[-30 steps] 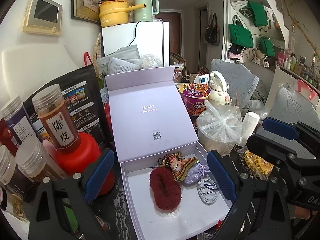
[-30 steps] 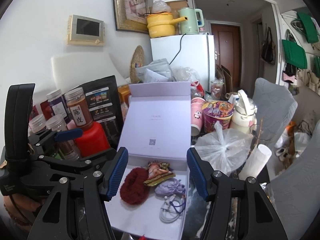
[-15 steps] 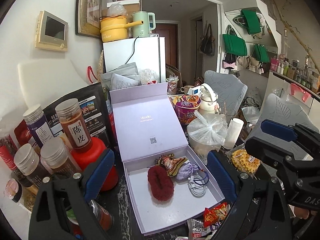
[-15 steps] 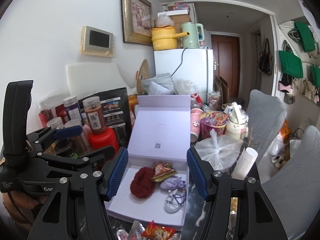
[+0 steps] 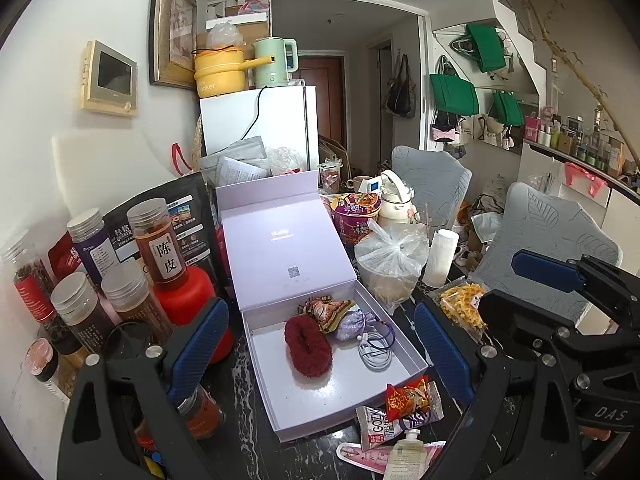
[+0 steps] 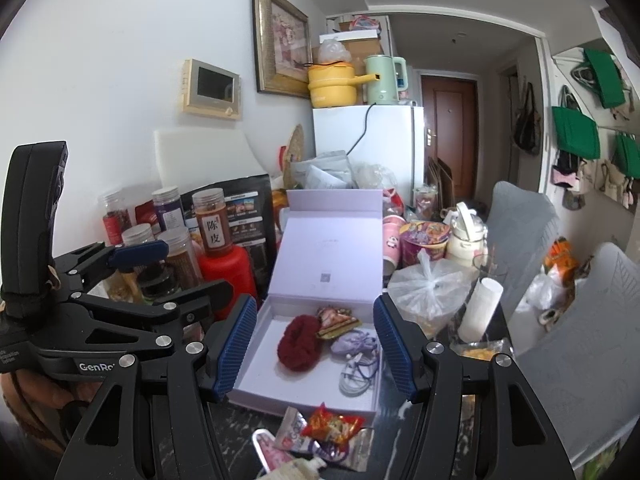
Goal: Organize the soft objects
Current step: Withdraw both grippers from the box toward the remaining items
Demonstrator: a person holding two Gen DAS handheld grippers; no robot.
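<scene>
An open lavender box (image 5: 400, 344) (image 6: 256, 384) sits on the dark marble table, lid propped up behind. Inside lie a dark red fuzzy scrunchie (image 5: 309, 346) (image 6: 298, 342), an embroidered sachet (image 5: 327, 310) (image 6: 335, 320), a lilac drawstring pouch (image 5: 352, 326) (image 6: 354, 342) and a coiled white cable (image 5: 375, 354) (image 6: 356, 372). My left gripper (image 5: 320, 354) is open and empty, held back above the box. My right gripper (image 6: 314, 356) is open and empty, also back from the box. The left gripper shows at the left of the right wrist view.
Spice jars (image 5: 158, 240) and a red container (image 5: 188, 300) crowd the left. A tied plastic bag over a bowl (image 5: 390, 256), a paper roll (image 5: 440, 258) and noodle cup (image 5: 356, 216) stand right. Snack packets (image 5: 412, 398) (image 6: 332, 426) lie before the box.
Both grippers have pulled back and up from the box, so it looks smaller and the snack packets in front have come into view. Both stay open and empty.
</scene>
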